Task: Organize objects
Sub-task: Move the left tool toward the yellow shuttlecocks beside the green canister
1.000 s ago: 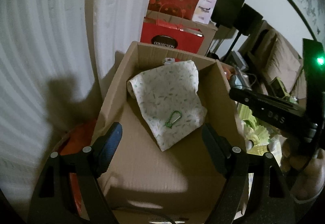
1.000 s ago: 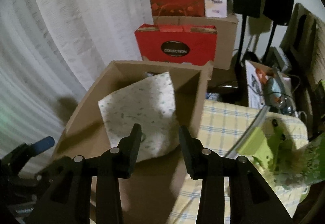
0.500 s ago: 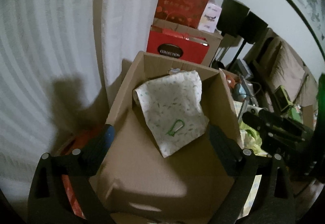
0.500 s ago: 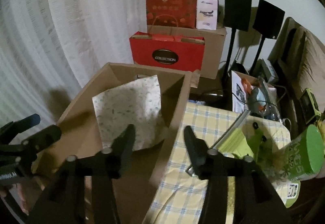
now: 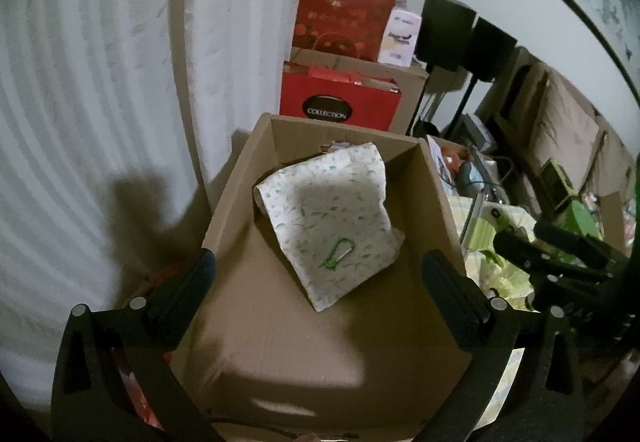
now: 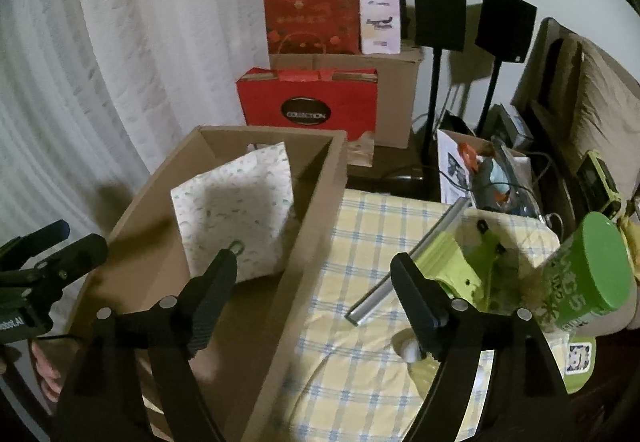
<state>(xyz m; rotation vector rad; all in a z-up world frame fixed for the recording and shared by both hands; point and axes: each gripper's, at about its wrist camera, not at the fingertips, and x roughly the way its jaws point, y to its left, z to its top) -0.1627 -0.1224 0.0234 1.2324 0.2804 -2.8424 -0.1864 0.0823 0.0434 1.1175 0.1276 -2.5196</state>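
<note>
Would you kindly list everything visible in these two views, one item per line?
cardboard box: one, brown, open, centre, beside the checked cloth
patterned paper bag: one, white with green leaves, lying inside the box
carabiner: one, green, on the paper bag
checked cloth: one, yellow and blue, right of the box
green canister: one, tipped, far right on the cloth
silver bar: one, on the cloth by lime-green items
red gift bags: two, stacked behind the box
speakers: two, black, on stands at the back
curtain: white, left
left tongs: black, jaws opening, nothing between them
right tongs: black, jaws opening, empty
</note>
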